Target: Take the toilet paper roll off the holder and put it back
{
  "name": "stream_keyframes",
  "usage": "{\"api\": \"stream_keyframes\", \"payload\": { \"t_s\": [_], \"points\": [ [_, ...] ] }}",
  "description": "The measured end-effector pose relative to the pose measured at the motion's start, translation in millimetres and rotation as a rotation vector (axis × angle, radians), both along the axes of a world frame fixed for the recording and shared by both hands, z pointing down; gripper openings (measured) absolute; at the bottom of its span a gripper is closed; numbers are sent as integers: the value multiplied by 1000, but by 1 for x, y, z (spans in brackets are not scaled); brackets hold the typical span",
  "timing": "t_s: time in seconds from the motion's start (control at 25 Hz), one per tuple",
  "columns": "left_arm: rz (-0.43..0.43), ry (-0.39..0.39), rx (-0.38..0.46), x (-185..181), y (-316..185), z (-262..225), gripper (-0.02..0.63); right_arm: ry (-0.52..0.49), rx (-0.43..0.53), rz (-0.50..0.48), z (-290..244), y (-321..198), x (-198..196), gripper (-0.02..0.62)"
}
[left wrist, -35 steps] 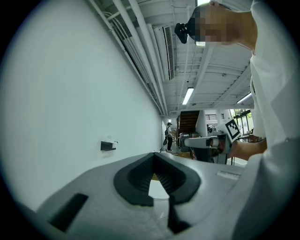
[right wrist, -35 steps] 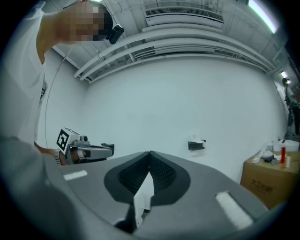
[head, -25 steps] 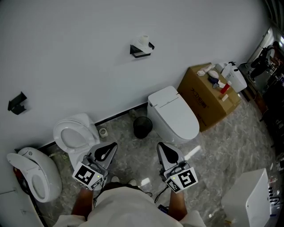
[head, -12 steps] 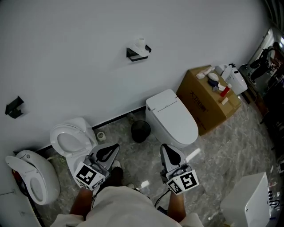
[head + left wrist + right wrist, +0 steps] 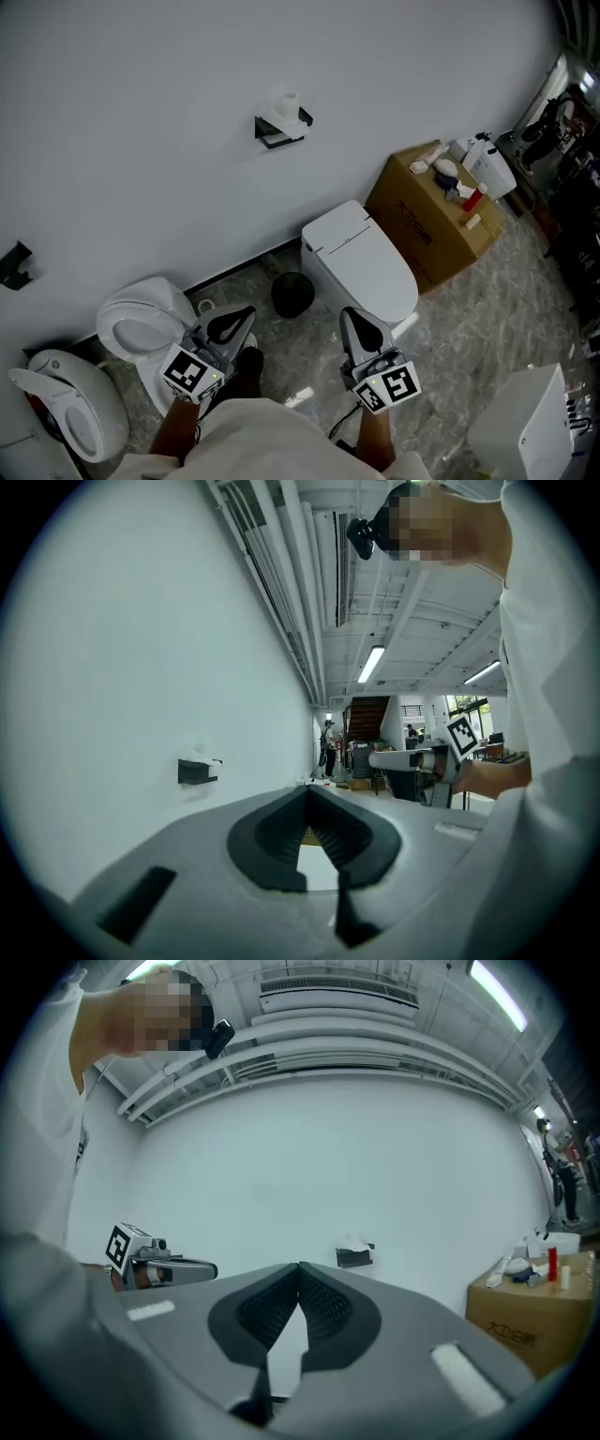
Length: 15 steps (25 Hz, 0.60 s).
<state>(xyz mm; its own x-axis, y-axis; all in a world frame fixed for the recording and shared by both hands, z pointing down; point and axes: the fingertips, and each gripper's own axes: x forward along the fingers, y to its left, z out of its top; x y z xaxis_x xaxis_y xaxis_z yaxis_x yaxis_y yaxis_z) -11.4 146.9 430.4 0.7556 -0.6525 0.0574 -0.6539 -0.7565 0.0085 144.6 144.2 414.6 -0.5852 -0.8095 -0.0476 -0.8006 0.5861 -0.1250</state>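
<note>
A white toilet paper roll [image 5: 283, 110] sits on a black wall holder [image 5: 277, 132] high on the white wall; the holder [image 5: 354, 1256] also shows in the right gripper view, and the holder [image 5: 197, 771] in the left gripper view. My left gripper [image 5: 238, 317] and right gripper [image 5: 351, 316] are held low in front of me, far from the roll. Both have their jaw tips together with nothing between them. Across the left gripper view I see the right gripper [image 5: 382, 759] at a distance.
A closed white toilet [image 5: 359, 264] stands against the wall, a small black bin [image 5: 292, 293] to its left. Two more toilet bowls [image 5: 139, 329] lie at the left. A cardboard box [image 5: 433, 220] with bottles stands at the right. Another black holder [image 5: 13, 263] hangs far left.
The view has shifted: the roll, holder and toilets have slid left and down in the head view. Both grippers keep their places, shut.
</note>
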Motion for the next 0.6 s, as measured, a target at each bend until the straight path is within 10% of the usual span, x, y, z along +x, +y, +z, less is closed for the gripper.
{"api": "stream_keyframes", "payload": {
  "t_s": [0.6],
  "points": [
    [51, 32, -25, -66, -231, 1, -2, 32, -39, 55, -2, -215, -69, 8]
  ]
}}
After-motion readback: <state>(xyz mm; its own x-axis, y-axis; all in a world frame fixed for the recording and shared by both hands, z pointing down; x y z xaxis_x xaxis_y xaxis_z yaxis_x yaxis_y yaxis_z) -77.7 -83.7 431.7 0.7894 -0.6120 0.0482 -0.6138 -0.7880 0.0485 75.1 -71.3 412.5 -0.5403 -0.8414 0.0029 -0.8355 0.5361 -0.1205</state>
